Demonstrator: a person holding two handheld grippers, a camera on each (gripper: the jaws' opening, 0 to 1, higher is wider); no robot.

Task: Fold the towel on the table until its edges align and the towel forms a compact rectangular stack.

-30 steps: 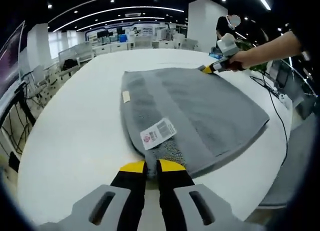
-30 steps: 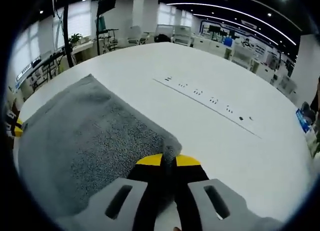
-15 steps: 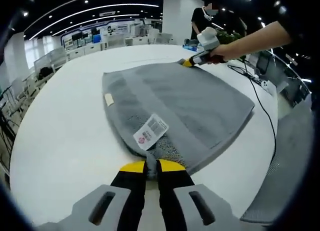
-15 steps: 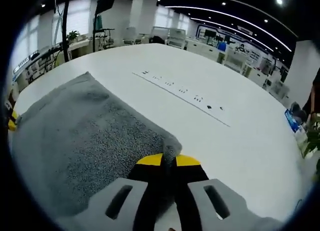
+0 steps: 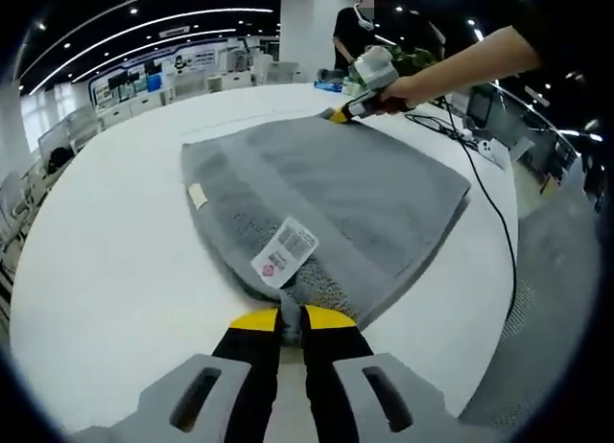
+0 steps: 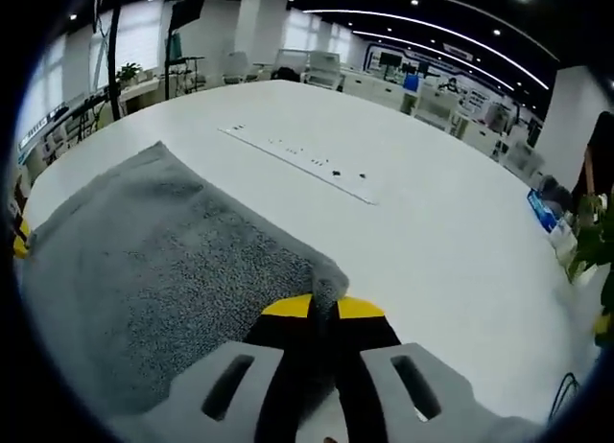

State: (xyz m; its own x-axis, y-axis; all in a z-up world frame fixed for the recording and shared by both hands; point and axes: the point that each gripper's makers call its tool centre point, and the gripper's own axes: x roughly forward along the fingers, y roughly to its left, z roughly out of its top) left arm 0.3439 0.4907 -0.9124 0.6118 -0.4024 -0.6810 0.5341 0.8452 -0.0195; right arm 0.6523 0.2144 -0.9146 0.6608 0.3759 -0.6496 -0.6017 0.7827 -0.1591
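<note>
On the white desk (image 5: 115, 270) a grey towel (image 5: 336, 189) lies spread, folded over once, with its long axis running from the near edge of the desk, where the left tool (image 5: 291, 319) has it, out toward the far side where the right tool (image 5: 338, 115) has it. From the left gripper view, the left tool's yellow-tipped jaws stand nearly closed, pinching the towel's near corner, just below a white barcode label (image 5: 284, 253) that sits on the cloth. A smaller pale tag (image 5: 198, 196) shows along the towel's left edge. At the far corner, a person's hand (image 5: 408, 86) holds the right tool against the cloth; a black cable (image 5: 491, 198) trails across the desk beside the towel's right edge.

From the right gripper view, the right tool (image 6: 322, 309) has its jaws drawn together on a corner of the towel (image 6: 153, 261), which spreads away to the left of that view. A strip with small dark marks (image 6: 302, 160) is set into the desk (image 6: 432, 242) beyond. The left tool's yellow tip (image 6: 19, 240) peeks in at the towel's far end.
</note>
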